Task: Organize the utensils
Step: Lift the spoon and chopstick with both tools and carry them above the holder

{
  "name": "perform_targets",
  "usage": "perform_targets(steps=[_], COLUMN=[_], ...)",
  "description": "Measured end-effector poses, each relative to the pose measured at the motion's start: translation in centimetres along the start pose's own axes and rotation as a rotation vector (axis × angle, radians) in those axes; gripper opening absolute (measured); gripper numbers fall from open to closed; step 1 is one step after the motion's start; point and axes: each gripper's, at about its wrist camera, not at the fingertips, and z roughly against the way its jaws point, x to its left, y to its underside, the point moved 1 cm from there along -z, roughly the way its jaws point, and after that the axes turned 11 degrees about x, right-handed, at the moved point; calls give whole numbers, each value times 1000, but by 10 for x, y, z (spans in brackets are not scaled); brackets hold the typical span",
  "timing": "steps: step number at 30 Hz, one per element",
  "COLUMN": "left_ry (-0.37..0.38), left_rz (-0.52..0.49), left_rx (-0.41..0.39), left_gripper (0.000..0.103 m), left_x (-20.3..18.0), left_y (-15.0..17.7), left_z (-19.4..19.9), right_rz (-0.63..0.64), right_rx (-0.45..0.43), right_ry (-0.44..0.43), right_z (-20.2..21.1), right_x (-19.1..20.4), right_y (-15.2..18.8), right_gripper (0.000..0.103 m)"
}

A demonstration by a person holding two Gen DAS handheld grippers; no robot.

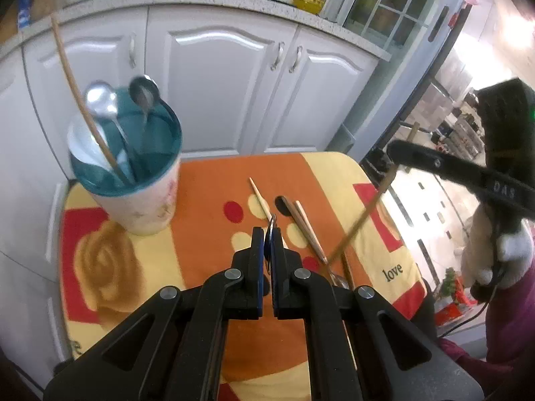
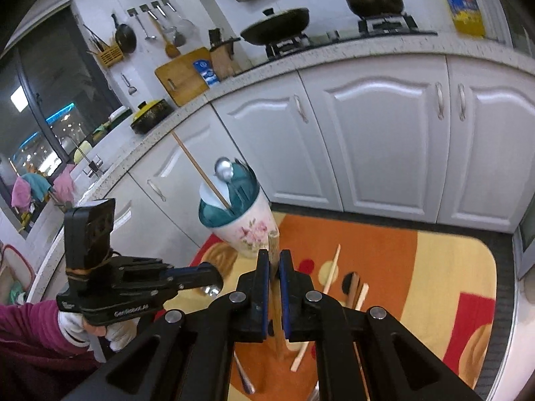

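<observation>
Wooden chopstick is pinched between the fingers of the right gripper, its shaft running down through the narrow gap and out below them; in the left wrist view the same stick slants from the right gripper at about two o'clock down toward the counter. The left gripper has its fingers pressed together on a thin metal handle, and the right wrist view shows what looks like a spoon bowl poking out beside its tip, so it is probably holding a spoon.

Both loads hang above the orange and yellow cloth covering the counter. The holder, a floral cup with a teal liner, stands at about ten o'clock in the left view and near twelve o'clock in the right view, already carrying two spoons and one long chopstick. More chopsticks lie loose on the cloth at centre.

By my reading, this is the carrying step: each piece lifted, neither yet delivered. Next, each gripper needs to swing over the cup's rim, tip its piece nearer upright, and release it into the opening without knocking the utensils leaning there.
</observation>
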Motion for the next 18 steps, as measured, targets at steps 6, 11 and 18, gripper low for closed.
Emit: perform_targets(steps=[6,11,18], left_ry=[-25,-42,-71], left_rz=[4,21,59], left_rx=[-47,-111,-232], left_gripper=[2,2,2], left_x=[7,18,47], left_y=[-2,-7,-26], left_z=[27,57,118], right_rz=[46,83,152], right_rx=[-37,-75,-120], right_ry=[25,40,51], right_z=[5,11,17], right_x=[18,35,66], right_y=[-23,-43,-74], right_gripper=[5,5,5])
